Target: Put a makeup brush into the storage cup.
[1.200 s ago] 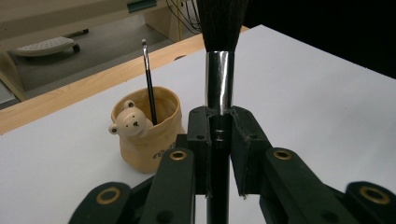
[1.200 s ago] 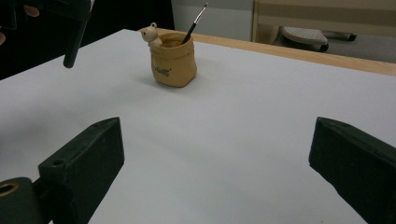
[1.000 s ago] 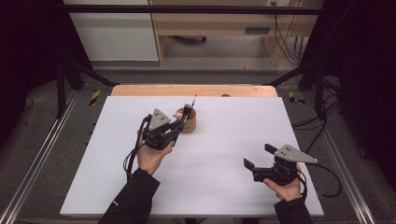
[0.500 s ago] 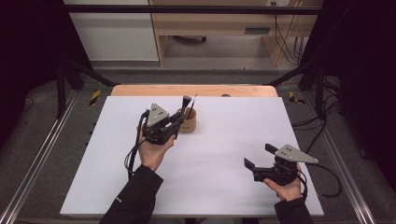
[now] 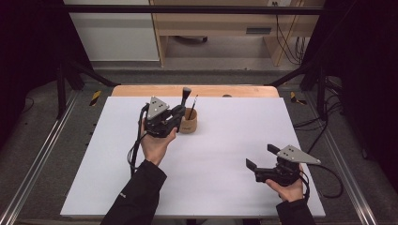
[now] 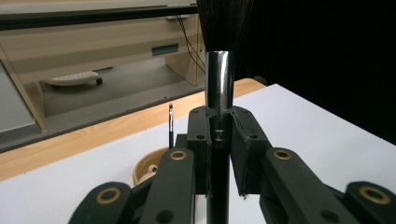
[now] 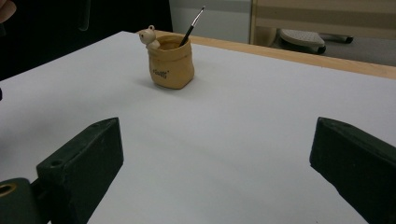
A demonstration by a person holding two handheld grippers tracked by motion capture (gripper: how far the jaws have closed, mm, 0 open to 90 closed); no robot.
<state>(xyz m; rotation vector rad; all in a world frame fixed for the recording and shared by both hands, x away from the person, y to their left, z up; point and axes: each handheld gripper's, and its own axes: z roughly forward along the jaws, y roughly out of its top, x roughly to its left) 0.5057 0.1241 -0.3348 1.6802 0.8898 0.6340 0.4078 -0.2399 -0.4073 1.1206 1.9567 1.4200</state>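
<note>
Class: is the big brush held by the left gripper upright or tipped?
Upright. The left gripper clamps the brush by its handle, bristles pointing up, beside the pot.

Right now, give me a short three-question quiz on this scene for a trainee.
1. True or false: the left hand-held gripper is shut on the big brush.
2. What already stands in the tan pot? A) a thin brush B) a spoon C) scissors
3. Fill in: the right hand-held gripper has its jaws ____.

Key:
1. True; its pads clamp the brush handle, bristles up.
2. A; the thin brush leans in the pot.
3. Open, with nothing between them.
</note>
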